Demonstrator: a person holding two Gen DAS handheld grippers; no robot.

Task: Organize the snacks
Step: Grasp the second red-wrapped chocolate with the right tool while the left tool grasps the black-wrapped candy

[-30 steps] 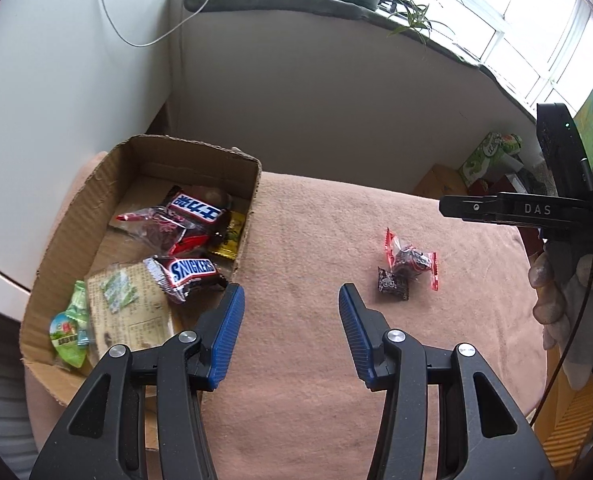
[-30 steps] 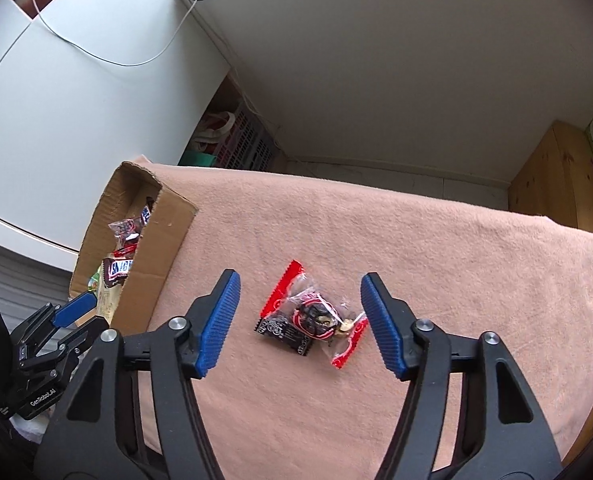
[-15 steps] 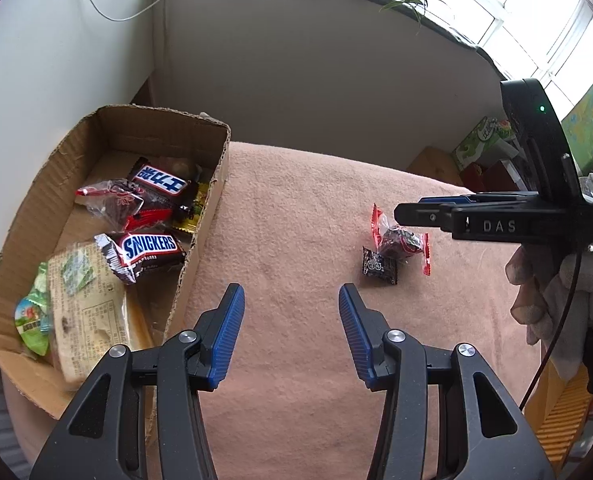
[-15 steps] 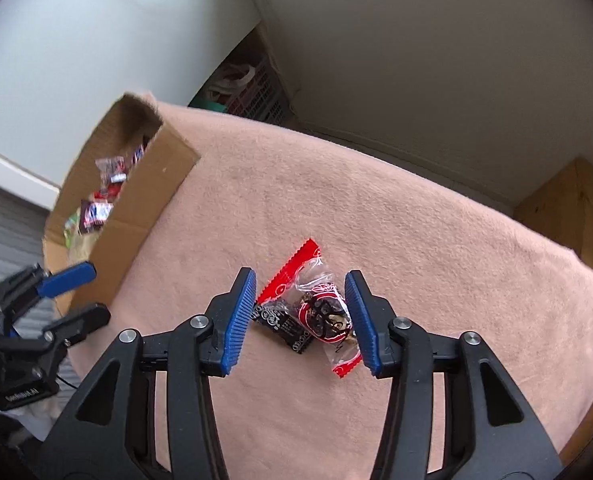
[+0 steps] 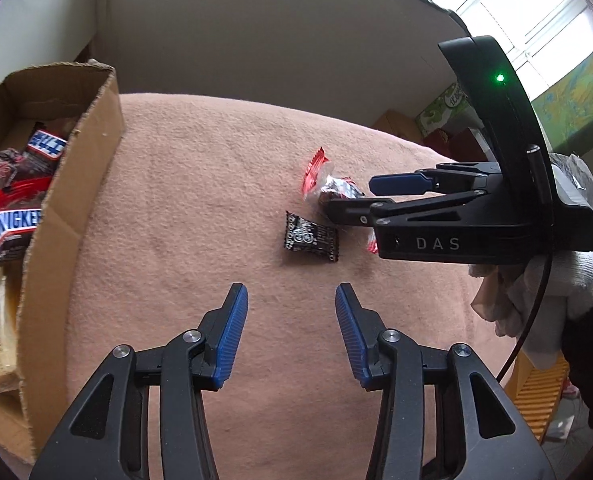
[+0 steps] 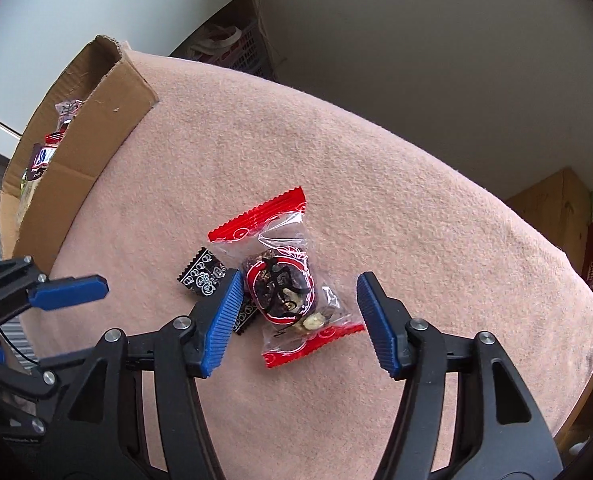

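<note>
A clear snack packet with red ends [image 6: 282,272] lies on the pink cloth, with a small black candy wrapper [image 6: 201,272] touching its left side. My right gripper [image 6: 298,316] is open, its jaws either side of the red packet, low over the cloth. In the left wrist view the right gripper [image 5: 346,196] reaches in from the right over the red packet [image 5: 328,184]; the black wrapper [image 5: 310,236] lies just in front. My left gripper [image 5: 290,328] is open and empty, a short way short of the black wrapper. A cardboard box [image 5: 72,184] at the left holds Snickers bars [image 5: 12,222] and other snacks.
The pink cloth [image 5: 184,208] covers a rounded table that drops off at the right and far edges. The box wall [image 6: 92,128] stands at the left. A wooden cabinet [image 6: 552,204] and coloured boxes [image 5: 444,108] stand beyond the right edge. A gloved hand [image 5: 552,280] holds the right gripper.
Both grippers have moved in toward the two snacks on the cloth. The right gripper has dropped lower, and its jaws now straddle the red packet. The box has slid left in the left view.
</note>
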